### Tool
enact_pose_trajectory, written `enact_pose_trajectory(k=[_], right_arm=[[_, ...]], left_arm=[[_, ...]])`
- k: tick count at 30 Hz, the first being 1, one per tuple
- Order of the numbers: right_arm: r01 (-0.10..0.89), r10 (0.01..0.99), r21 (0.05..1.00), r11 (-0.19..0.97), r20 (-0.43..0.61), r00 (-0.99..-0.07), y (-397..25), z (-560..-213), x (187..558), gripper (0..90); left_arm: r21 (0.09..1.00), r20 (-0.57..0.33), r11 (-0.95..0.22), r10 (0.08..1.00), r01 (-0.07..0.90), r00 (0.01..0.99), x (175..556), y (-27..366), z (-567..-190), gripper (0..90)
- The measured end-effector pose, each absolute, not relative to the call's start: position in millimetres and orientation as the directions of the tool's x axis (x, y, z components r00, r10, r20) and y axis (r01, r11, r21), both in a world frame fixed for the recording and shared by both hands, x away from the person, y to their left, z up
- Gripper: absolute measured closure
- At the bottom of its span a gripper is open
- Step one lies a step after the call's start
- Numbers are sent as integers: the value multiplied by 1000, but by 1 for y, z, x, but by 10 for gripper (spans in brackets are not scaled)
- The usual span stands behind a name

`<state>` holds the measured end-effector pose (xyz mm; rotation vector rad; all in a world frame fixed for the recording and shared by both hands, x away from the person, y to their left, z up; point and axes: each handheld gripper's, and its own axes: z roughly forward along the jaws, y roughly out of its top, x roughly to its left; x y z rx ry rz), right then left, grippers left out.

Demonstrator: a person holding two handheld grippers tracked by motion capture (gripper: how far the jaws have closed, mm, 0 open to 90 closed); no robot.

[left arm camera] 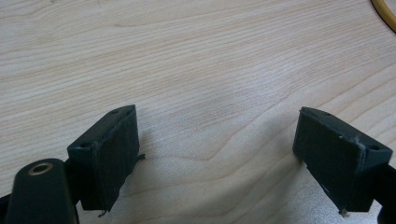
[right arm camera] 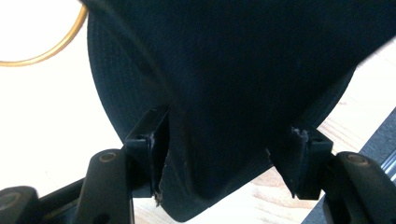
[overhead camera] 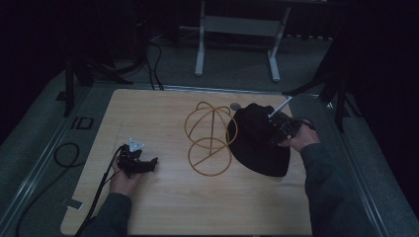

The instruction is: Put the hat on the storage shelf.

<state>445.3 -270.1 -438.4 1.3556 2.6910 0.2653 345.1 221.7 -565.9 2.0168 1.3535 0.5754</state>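
Observation:
A black hat (overhead camera: 257, 143) lies on the right side of the wooden table (overhead camera: 163, 207), touching a gold wire stand (overhead camera: 210, 138) made of rings and hoops. My right gripper (overhead camera: 273, 131) is over the hat's crown. In the right gripper view it (right arm camera: 219, 154) is open, with its jaws wide on either side of a bulge of the hat's fabric (right arm camera: 224, 70) and a gold ring (right arm camera: 65, 44) at upper left. My left gripper (overhead camera: 150, 163) rests low over the table at the left. It (left arm camera: 217, 154) is open over bare wood, with a bit of gold wire (left arm camera: 385, 14) at top right.
A small round metal disc (overhead camera: 235, 106) lies near the table's far edge. A black cable loop (overhead camera: 66, 154) lies on the floor at the left, and a white frame (overhead camera: 237, 44) stands beyond the table. Dark stands flank the table's far corners.

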Motion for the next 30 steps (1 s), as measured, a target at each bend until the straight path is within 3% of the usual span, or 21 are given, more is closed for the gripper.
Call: enact_pose_trajectory(k=[7, 15, 22, 30], right_arm=[[790, 804, 166, 590, -27, -594, -263, -441, 456, 445], [796, 803, 124, 593, -17, -596, -262, -445, 463, 577], [808, 812, 102, 581, -5, -583, -263, -446, 469, 808], [806, 816, 128, 578, -65, -575, -264, -440, 469, 872]], left_arm=[[711, 9, -270, 927, 649, 376, 345, 222, -566, 148], [711, 9, -270, 927, 649, 375, 345, 222, -566, 148], [711, 8, -269, 927, 650, 375, 345, 222, -566, 148], [711, 9, -270, 927, 649, 375, 345, 222, -566, 148]])
